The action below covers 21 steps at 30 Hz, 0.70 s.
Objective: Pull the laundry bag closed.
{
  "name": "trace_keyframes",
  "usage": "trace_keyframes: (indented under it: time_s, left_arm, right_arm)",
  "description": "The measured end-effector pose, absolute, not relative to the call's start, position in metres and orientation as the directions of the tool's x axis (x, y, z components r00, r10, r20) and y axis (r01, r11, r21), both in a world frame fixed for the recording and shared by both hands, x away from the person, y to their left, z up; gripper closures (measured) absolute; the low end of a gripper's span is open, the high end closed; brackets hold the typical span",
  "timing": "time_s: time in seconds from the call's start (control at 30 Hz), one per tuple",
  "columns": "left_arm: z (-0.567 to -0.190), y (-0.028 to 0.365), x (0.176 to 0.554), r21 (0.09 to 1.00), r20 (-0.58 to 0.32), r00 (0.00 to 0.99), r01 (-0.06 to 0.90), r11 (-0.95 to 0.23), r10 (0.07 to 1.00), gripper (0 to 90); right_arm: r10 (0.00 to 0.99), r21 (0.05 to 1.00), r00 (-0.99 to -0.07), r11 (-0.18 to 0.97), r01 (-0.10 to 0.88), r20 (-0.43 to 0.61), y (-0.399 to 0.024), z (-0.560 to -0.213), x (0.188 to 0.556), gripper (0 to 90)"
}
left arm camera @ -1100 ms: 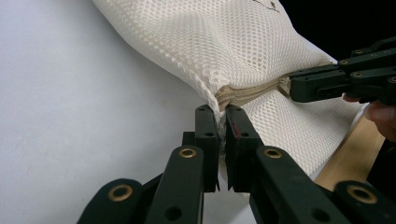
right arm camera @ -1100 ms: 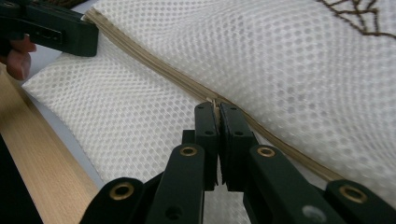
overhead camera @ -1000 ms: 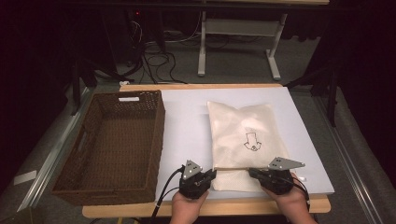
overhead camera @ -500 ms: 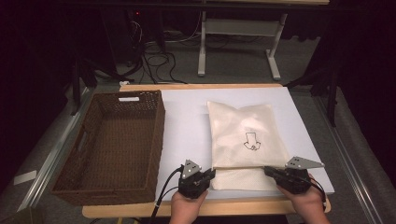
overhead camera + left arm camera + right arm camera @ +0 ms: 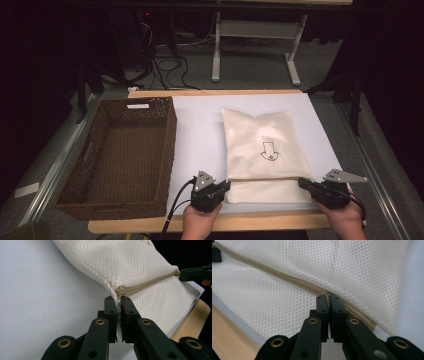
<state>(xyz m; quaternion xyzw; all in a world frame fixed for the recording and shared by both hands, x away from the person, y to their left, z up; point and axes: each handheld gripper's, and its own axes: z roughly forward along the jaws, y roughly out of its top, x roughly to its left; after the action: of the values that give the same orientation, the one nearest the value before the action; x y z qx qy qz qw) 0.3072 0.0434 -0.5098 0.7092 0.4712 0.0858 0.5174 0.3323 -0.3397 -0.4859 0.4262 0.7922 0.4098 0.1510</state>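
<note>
While the left claw [image 5: 119, 305] pinches the near left corner of the mesh bag [image 5: 262, 145] right at the end of its zipper [image 5: 147, 284], the right claw [image 5: 328, 301] is pressed together on what looks like the zipper pull, close to the bag's right edge. The bag lies flat on the white tabletop [image 5: 197, 135], its zipper seam running across the near end between the two claws, and the empty wicker basket [image 5: 125, 150] stands just to its left. Judging by the grip, the step in hand is working the zipper along its track, one claw anchoring the fabric as the other draws the slider. Whether the track is now closed or opened I cannot tell. The next move likely calls for releasing the pull without snagging the mesh, then taking a fresh hold on the bag.
</note>
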Motion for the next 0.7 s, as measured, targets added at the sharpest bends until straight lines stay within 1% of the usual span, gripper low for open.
trace_keyframes:
  time_s: [0.23, 0.27, 0.3, 0.33, 0.37, 0.4, 0.43, 0.5, 0.67, 0.7]
  left_arm:
    - [-0.509, 0.043, 0.307, 0.817, -0.357, 0.538, 0.576, -0.024, 0.763, 85.4]
    - [-0.508, 0.045, 0.308, 0.818, -0.343, 0.535, 0.574, -0.035, 0.772, 85.4]
    - [-0.508, 0.045, 0.308, 0.818, -0.343, 0.535, 0.574, -0.035, 0.772, 85.4]
    - [-0.508, 0.047, 0.309, 0.813, -0.360, 0.531, 0.582, -0.022, 0.767, 85.4]
    - [-0.508, 0.047, 0.309, 0.813, -0.360, 0.531, 0.582, -0.022, 0.767, 85.4]
    - [-0.507, 0.046, 0.308, 0.812, -0.354, 0.536, 0.583, -0.033, 0.766, 85.4]
    - [-0.507, 0.042, 0.306, 0.822, -0.325, 0.547, 0.567, -0.055, 0.771, 85.5]
    - [-0.507, 0.041, 0.306, 0.823, -0.321, 0.549, 0.564, -0.059, 0.771, 85.4]
    - [-0.510, 0.043, 0.307, 0.818, -0.324, 0.553, 0.572, -0.067, 0.768, 82.7]
    - [-0.512, 0.045, 0.308, 0.807, -0.342, 0.543, 0.588, -0.057, 0.767, 78.5]
  right_arm:
    - [0.819, 0.779, -0.565, 0.286, 0.558, 0.104, -0.357, -0.487, 0.331, 88.2]
    - [0.829, 0.778, -0.549, 0.275, 0.564, 0.106, -0.365, -0.487, 0.331, 88.2]
    - [0.829, 0.778, -0.549, 0.275, 0.564, 0.106, -0.365, -0.487, 0.331, 88.2]
    - [0.840, 0.777, -0.532, 0.264, 0.571, 0.105, -0.376, -0.488, 0.331, 88.1]
    - [0.842, 0.776, -0.524, 0.246, 0.580, 0.124, -0.379, -0.488, 0.330, 87.9]
    - [0.842, 0.776, -0.524, 0.246, 0.580, 0.124, -0.379, -0.488, 0.330, 87.9]
    - [0.845, 0.770, -0.525, 0.266, 0.580, 0.104, -0.382, -0.489, 0.328, 88.1]
    - [0.847, 0.769, -0.525, 0.280, 0.574, 0.084, -0.381, -0.489, 0.327, 88.2]
    - [0.846, 0.771, -0.524, 0.267, 0.578, 0.100, -0.380, -0.489, 0.327, 87.8]
    - [0.845, 0.768, -0.526, 0.268, 0.581, 0.103, -0.380, -0.489, 0.327, 87.2]
